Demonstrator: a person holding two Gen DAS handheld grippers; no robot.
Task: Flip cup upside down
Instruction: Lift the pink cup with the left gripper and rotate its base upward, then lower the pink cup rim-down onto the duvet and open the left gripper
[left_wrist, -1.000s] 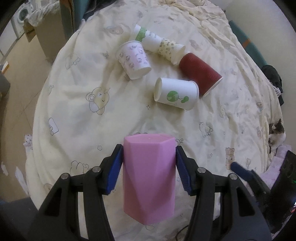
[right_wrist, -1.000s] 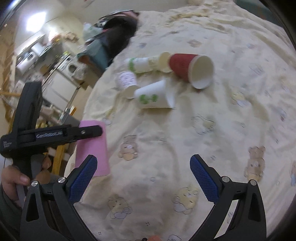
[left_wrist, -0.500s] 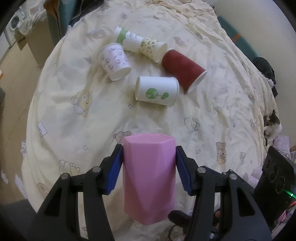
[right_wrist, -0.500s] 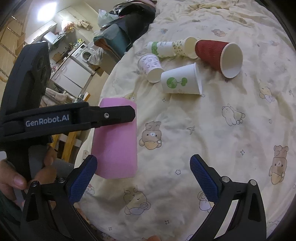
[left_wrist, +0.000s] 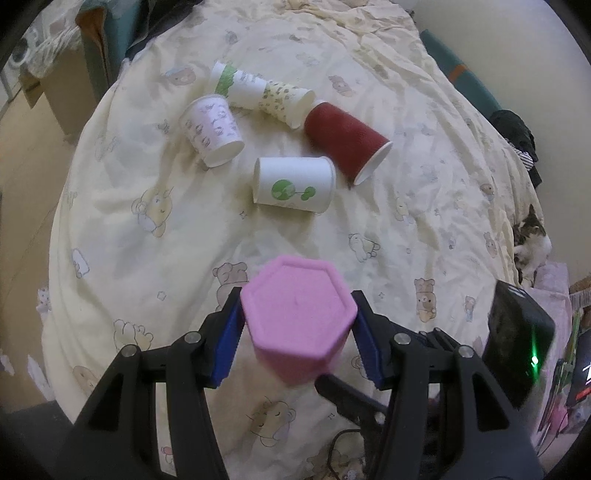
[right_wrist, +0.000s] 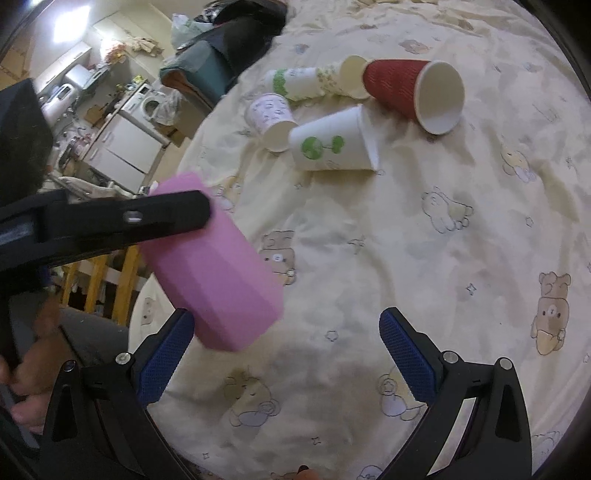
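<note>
My left gripper (left_wrist: 297, 332) is shut on a pink hexagonal cup (left_wrist: 297, 321) and holds it above the bed, its closed base facing the left wrist camera. In the right wrist view the pink cup (right_wrist: 214, 269) hangs tilted in the air at the left, gripped by the left gripper's black finger (right_wrist: 122, 221). My right gripper (right_wrist: 284, 347) is open and empty, just below and right of the cup, over the sheet.
Several paper cups lie on their sides on the bear-print sheet (left_wrist: 110, 206): a red one (left_wrist: 347, 140), a white one with a green tree (left_wrist: 293, 184), a purple-print one (left_wrist: 212, 129). A cat (left_wrist: 532, 236) sits at the bed's right edge.
The left gripper has tipped the pink cup so its base now faces the camera. The right gripper has come closer to the cup.
</note>
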